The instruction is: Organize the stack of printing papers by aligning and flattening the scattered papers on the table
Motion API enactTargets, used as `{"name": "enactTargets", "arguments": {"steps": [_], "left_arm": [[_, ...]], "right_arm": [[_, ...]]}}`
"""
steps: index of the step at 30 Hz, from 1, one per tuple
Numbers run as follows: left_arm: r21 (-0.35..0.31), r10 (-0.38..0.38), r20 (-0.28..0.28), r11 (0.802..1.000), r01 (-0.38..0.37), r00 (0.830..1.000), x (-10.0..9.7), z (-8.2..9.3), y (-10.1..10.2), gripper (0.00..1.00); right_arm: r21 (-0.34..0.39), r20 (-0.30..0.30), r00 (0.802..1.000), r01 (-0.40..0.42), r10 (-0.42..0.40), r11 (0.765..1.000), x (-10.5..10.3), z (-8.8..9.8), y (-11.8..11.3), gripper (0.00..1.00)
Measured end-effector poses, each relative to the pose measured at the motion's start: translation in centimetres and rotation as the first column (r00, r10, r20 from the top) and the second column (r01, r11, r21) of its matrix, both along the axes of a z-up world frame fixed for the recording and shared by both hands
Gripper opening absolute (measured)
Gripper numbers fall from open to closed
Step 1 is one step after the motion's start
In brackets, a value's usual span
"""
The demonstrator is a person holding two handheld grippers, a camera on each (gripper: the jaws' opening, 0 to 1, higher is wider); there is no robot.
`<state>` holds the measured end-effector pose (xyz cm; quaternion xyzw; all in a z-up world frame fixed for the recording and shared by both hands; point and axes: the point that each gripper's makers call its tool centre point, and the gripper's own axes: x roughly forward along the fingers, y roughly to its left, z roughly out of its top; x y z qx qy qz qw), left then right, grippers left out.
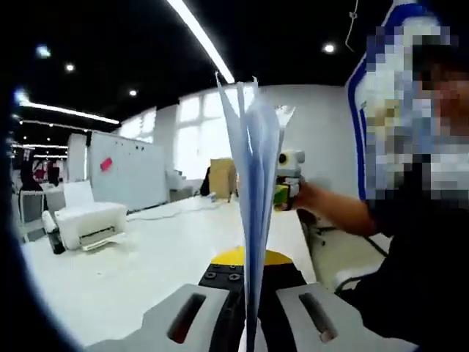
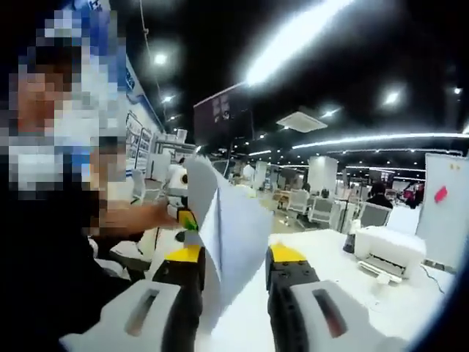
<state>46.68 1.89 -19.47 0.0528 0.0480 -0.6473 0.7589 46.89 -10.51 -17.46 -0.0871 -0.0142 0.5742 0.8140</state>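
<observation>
Here, left gripper view: left gripper (image 1: 249, 301) jaws clamped on papers (image 1: 253, 198), sheaf upright, edge-on, top corners fanned; table (image 1: 146, 264) bare ahead, printer (image 1: 84, 224) far left. Right gripper view: right gripper (image 2: 234, 275) jaws parted, curled sheaf between, grip unclear.

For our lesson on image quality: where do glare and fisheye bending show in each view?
Left gripper view: ceiling strip light blown out, windows overexposed, table edge curved. Right gripper view: strip light glares, papers soft, printer bent near the rim.
</observation>
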Motion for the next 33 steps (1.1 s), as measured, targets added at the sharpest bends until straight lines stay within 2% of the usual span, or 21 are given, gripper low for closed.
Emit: {"name": "enactTargets", "arguments": {"steps": [1,2,3,5,7,10,12,14,18,19,23,26,29,30,32,33], "left_arm": [[0.031,0.003,-0.005,1.0,-0.002,1.0,0.0,0.0,0.0,0.05],[0.09,-0.005,-0.01,0.996,0.006,1.0,-0.1,0.1,0.0,0.05],[0.139,-0.02,-0.04,0.99,0.025,0.999,-0.5,0.1,-0.1,0.05],[0.199,-0.037,-0.049,0.979,0.047,0.998,-0.9,0.2,-0.3,0.05],[0.297,-0.066,-0.004,0.953,0.065,0.998,-1.2,0.5,-0.4,0.05],[0.393,-0.097,0.013,0.916,0.084,0.995,-1.6,0.7,-0.7,0.05],[0.46,-0.112,0.016,0.883,0.092,0.994,-1.6,0.7,-0.9,0.05],[0.543,-0.132,0.007,0.833,0.107,0.991,-1.6,0.4,-1.0,0.05],[0.658,-0.15,-0.032,0.741,0.134,0.988,-1.9,-0.9,-1.2,0.05],[0.674,-0.149,-0.032,0.727,0.131,0.988,-1.9,-1.2,-1.5,0.05],[0.692,-0.161,-0.042,0.707,0.145,0.986,-2.2,-1.4,-2.8,0.05],[0.728,-0.18,-0.045,0.667,0.156,0.983,-2.6,-2.1,-3.3,0.05],[0.733,-0.201,-0.048,0.659,0.172,0.978,-3.2,-2.3,-4.0,0.05],[0.735,-0.206,-0.049,0.656,0.175,0.977,-3.3,-2.3,-4.1,0.05],[0.741,-0.21,-0.05,0.647,0.177,0.976,-3.4,-2.6,-4.0,0.05],[0.739,-0.202,-0.045,0.652,0.169,0.978,-3.1,-2.6,-3.9,0.05]], "right_arm": [[-0.03,0.007,1.0,0.006,-0.005,1.0,0.0,-0.1,-0.2,0.35],[-0.064,0.003,1.0,0.005,-0.005,0.998,-0.2,-0.3,-0.3,0.37],[-0.089,-0.012,1.0,0.0,-0.001,0.996,-0.3,-0.6,-0.4,0.39],[-0.111,-0.024,1.0,-0.01,0.007,0.994,-0.5,-0.7,-0.4,0.43],[-0.131,-0.046,0.999,-0.029,0.023,0.991,-0.6,-0.9,-0.5,0.44],[-0.183,-0.062,0.997,-0.058,0.048,0.981,-0.9,-1.5,-0.3,0.48],[-0.209,-0.087,0.994,-0.078,0.061,0.975,-1.2,-1.8,0.1,0.49],[-0.235,-0.098,0.992,-0.095,0.074,0.967,-1.4,-2.0,0.4,0.49],[-0.251,-0.103,0.99,-0.125,0.102,0.96,-1.9,-1.8,1.3,0.48],[-0.242,-0.105,0.988,-0.136,0.114,0.961,-2.1,-1.7,1.6,0.48],[-0.211,-0.099,0.982,-0.177,0.159,0.961,-2.9,-1.8,3.2,0.45],[-0.217,-0.095,0.981,-0.185,0.168,0.958,-2.7,-2.5,4.0,0.39],[-0.235,-0.109,0.978,-0.197,0.175,0.952,-2.4,-3.6,4.6,0.34],[-0.241,-0.109,0.977,-0.203,0.181,0.949,-2.4,-3.9,4.7,0.29],[-0.253,-0.108,0.974,-0.221,0.2,0.942,-2.6,-4.4,4.8,0.07],[-0.253,-0.113,0.968,-0.246,0.224,0.936,-2.9,-4.5,4.8,0.0]]}}
